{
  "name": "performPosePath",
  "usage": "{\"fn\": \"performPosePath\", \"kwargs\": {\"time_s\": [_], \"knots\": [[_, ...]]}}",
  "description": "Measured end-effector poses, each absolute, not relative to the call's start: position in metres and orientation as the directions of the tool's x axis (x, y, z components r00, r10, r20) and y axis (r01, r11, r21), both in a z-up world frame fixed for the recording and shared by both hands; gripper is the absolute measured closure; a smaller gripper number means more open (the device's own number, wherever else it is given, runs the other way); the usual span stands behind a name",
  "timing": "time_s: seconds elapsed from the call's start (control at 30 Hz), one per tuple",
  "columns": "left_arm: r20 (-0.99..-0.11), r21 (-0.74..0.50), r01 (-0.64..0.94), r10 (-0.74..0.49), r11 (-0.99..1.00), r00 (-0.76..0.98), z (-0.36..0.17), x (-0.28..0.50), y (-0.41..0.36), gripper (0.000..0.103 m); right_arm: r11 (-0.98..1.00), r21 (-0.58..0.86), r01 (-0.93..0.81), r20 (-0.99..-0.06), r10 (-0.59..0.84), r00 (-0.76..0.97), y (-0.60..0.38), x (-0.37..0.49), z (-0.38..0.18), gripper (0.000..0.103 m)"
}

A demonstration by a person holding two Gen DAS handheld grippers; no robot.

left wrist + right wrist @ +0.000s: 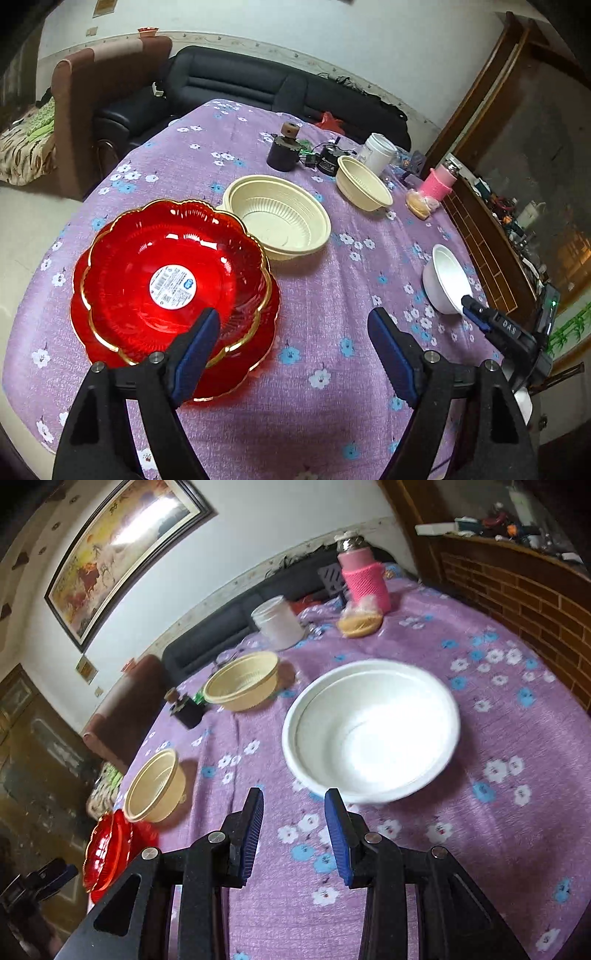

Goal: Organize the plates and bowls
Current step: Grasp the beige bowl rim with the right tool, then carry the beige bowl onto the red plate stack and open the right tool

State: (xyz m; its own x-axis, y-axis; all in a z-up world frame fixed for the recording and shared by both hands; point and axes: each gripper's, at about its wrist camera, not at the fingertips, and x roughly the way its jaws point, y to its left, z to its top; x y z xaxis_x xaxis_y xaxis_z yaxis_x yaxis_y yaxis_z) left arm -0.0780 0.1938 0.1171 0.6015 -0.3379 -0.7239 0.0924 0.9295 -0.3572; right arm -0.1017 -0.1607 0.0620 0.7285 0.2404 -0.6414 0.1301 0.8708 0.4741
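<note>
Your left gripper [293,325] hangs with jaws spread beside the stacked red plates [170,284]; your right gripper [294,812], jaws released, faces the white bowl [373,731].

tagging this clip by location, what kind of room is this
Most likely a home living room: a black sofa stands behind the table with the purple floral tablecloth, and a large framed painting hangs on the wall.

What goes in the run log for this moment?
left gripper open, empty, beside red plates | right gripper open, at white bowl | cream bowls unstacked
</note>
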Motion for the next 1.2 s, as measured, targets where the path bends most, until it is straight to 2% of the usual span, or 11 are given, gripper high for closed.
{"fn": "performPosePath", "kwargs": {"time_s": [0.27, 0.4, 0.6, 0.9, 0.93, 1.0, 1.03, 1.07, 1.2], "knots": [[-0.749, -0.27, 0.056, -0.246, 0.961, 0.615, 0.146, -0.033, 0.2, 0.021, 0.839, 0.544, -0.03, -0.619, 0.425, 0.66, -0.086, -0.027, 0.067, 0.063], [-0.788, -0.289, -0.005, -0.236, 0.957, 0.568, 0.146, 0.024, 0.214, 0.021, 0.81, 0.586, -0.033, -0.62, 0.475, 0.624, -0.046, 0.015, 0.057, 0.06], [-0.861, -0.322, -0.06, -0.266, 0.945, 0.433, 0.108, 0.112, 0.22, 0.021, 0.768, 0.641, 0.003, -0.618, 0.513, 0.596, -0.019, 0.045, 0.025, 0.059], [-0.946, -0.21, -0.036, -0.193, 0.977, 0.26, 0.043, 0.182, 0.188, 0.022, 0.774, 0.63, -0.064, -0.63, 0.557, 0.542, -0.003, 0.062, 0.002, 0.059], [-0.951, -0.199, -0.022, -0.187, 0.98, 0.245, 0.04, 0.184, 0.183, 0.023, 0.769, 0.636, -0.065, -0.627, 0.564, 0.537, -0.003, 0.064, 0.0, 0.059], [-0.954, -0.19, 0.018, -0.189, 0.982, 0.231, 0.039, 0.186, 0.174, 0.035, 0.76, 0.646, -0.079, -0.618, 0.58, 0.53, -0.002, 0.065, -0.003, 0.06], [-0.958, -0.176, 0.049, -0.183, 0.983, 0.223, 0.04, 0.185, 0.166, 0.037, 0.753, 0.652, -0.087, -0.61, 0.589, 0.531, -0.002, 0.065, -0.003, 0.062], [-0.958, -0.175, 0.06, -0.184, 0.983, 0.218, 0.04, 0.185, 0.163, 0.041, 0.748, 0.658, -0.091, -0.604, 0.596, 0.528, -0.002, 0.065, -0.004, 0.07], [-0.952, -0.159, 0.073, -0.172, 0.985, 0.253, 0.053, 0.176, 0.156, 0.042, 0.739, 0.669, -0.081, -0.583, 0.589, 0.559, -0.01, 0.059, 0.003, 0.075]]}}
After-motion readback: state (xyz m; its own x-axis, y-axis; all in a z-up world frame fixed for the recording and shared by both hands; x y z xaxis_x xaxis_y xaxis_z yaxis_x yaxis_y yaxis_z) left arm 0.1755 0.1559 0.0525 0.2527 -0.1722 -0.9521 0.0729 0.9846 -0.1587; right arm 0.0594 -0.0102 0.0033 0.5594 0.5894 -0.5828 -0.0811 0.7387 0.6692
